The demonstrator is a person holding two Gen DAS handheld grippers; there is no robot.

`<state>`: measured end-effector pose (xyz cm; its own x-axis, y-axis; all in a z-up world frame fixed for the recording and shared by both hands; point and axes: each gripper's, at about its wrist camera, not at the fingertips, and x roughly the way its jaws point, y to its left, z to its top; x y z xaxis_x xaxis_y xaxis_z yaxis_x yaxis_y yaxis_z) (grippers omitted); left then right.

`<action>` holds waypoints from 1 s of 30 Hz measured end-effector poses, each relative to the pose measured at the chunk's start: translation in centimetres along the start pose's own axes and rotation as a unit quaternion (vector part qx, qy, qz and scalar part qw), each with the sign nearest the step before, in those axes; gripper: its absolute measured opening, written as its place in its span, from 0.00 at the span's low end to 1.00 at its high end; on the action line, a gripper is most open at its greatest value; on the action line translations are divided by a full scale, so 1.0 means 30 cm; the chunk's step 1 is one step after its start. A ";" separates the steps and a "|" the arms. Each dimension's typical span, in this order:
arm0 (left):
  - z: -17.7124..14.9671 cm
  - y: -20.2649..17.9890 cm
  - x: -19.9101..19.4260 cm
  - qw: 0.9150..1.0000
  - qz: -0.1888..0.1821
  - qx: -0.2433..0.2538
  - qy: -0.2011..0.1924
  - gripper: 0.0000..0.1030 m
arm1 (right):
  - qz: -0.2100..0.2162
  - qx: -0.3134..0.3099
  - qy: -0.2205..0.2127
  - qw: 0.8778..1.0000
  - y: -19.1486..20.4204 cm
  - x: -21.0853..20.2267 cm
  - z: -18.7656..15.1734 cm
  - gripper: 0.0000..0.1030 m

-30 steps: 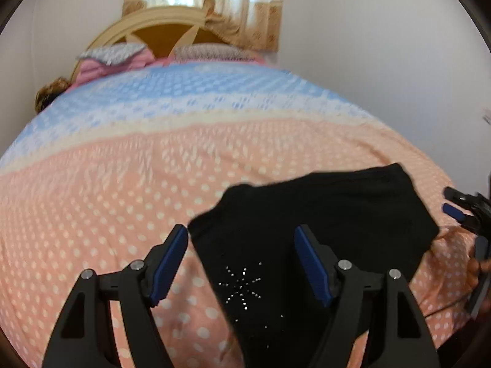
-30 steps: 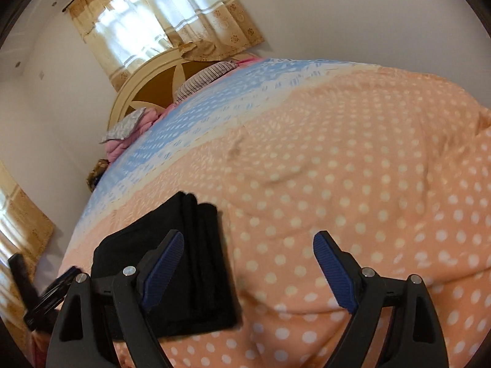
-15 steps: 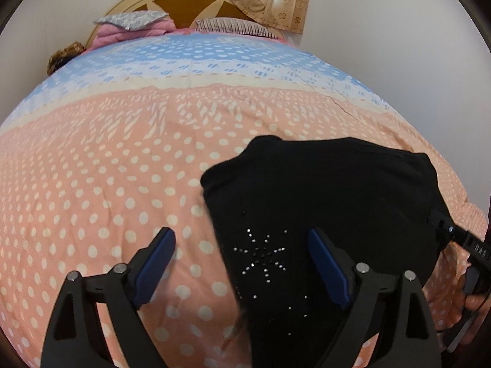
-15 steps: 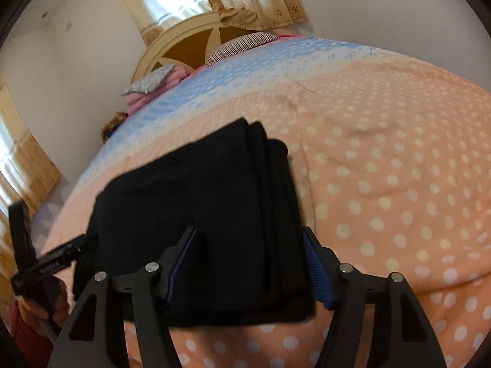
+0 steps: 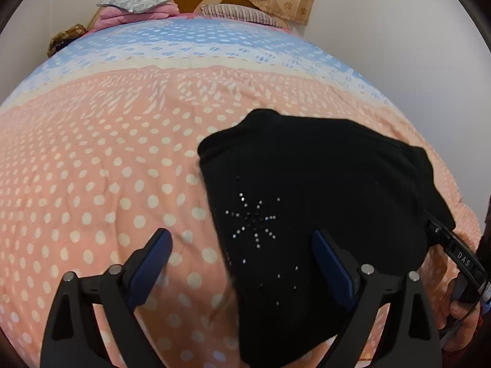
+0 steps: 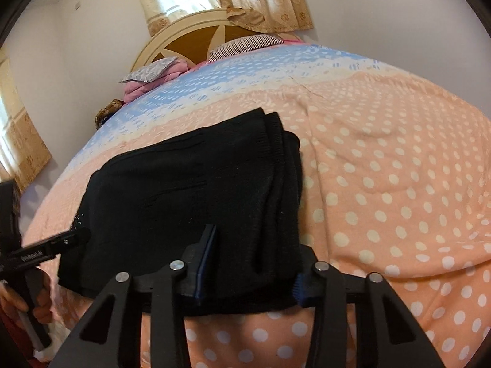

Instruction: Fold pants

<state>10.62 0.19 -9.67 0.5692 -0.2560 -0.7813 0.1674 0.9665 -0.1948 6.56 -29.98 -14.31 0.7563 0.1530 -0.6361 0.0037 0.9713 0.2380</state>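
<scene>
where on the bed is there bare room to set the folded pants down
Bare bedspread spreads left of the black pants, out in front of the open left gripper, and beyond them toward the blue band. In the right wrist view another open stretch lies right of the pants. Crowded: the headboard end, with pillows, and the near edge where the right gripper clamps the pants.

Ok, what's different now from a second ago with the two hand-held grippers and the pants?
The right hand-held gripper moved in from beside the folded black pants and closed its jaws on their stacked near edge. The left hand-held gripper came closer over the rhinestone end, jaws open and holding nothing. The pants stayed folded on the dotted bedspread.
</scene>
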 end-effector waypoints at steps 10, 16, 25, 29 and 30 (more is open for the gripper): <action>-0.032 0.004 -0.076 0.998 -0.065 -0.021 -0.001 0.95 | 0.004 0.002 -0.005 1.000 -0.006 0.001 -0.008 0.41; -0.033 0.132 -0.106 0.993 -0.076 -0.088 -0.033 0.81 | 0.009 0.005 -0.005 1.000 -0.010 0.001 -0.008 0.42; -0.050 0.050 -0.039 0.996 -0.063 -0.053 -0.030 0.62 | 0.012 0.008 -0.004 1.000 -0.010 0.000 -0.007 0.42; -0.054 0.056 -0.047 0.994 -0.081 -0.066 -0.028 0.55 | 0.012 0.009 -0.004 1.000 -0.009 0.000 -0.007 0.42; -0.059 0.044 -0.050 0.993 -0.095 -0.060 -0.026 0.42 | 0.013 0.009 -0.004 1.000 -0.009 0.001 -0.007 0.42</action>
<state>8.54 1.90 -9.81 0.5783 -0.4313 -0.6925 0.1798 0.8953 -0.4075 6.43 -30.21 -14.55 0.7617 0.1759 -0.6235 -0.0037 0.9636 0.2673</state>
